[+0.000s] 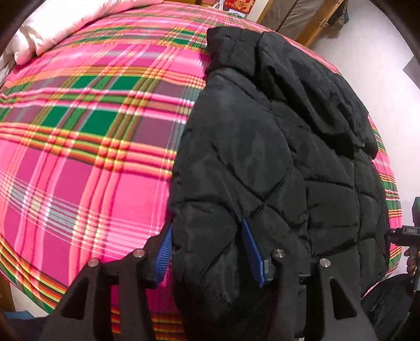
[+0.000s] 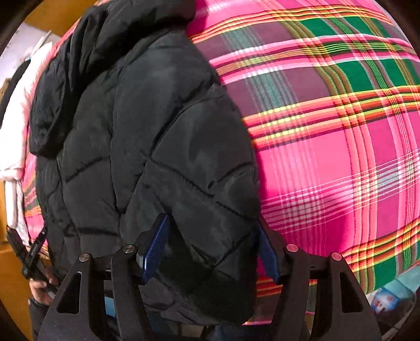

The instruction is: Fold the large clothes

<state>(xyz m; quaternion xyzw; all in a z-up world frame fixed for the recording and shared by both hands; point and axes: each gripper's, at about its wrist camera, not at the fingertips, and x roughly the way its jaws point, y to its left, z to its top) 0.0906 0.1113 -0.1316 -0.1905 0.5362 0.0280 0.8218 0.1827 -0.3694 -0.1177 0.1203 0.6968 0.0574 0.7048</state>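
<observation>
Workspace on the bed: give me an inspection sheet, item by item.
Surface: pink plaid blanket covering the bed.
Job's things: black puffer jacket lying lengthwise, hood at the far end.
Clutter: pale pink quilt bunched at the far corner.
Grippers: left gripper and right gripper each straddle a near jacket corner; whether the jaws press the fabric is unclear.
Cables: nothing seen.
Surroundings: wooden frame, pale floor.

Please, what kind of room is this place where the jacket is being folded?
Most likely a bedroom at home. The black puffer jacket lies on a bed under a pink plaid blanket, a pale pink quilt is bunched at the far end, and wooden furniture stands behind.
</observation>
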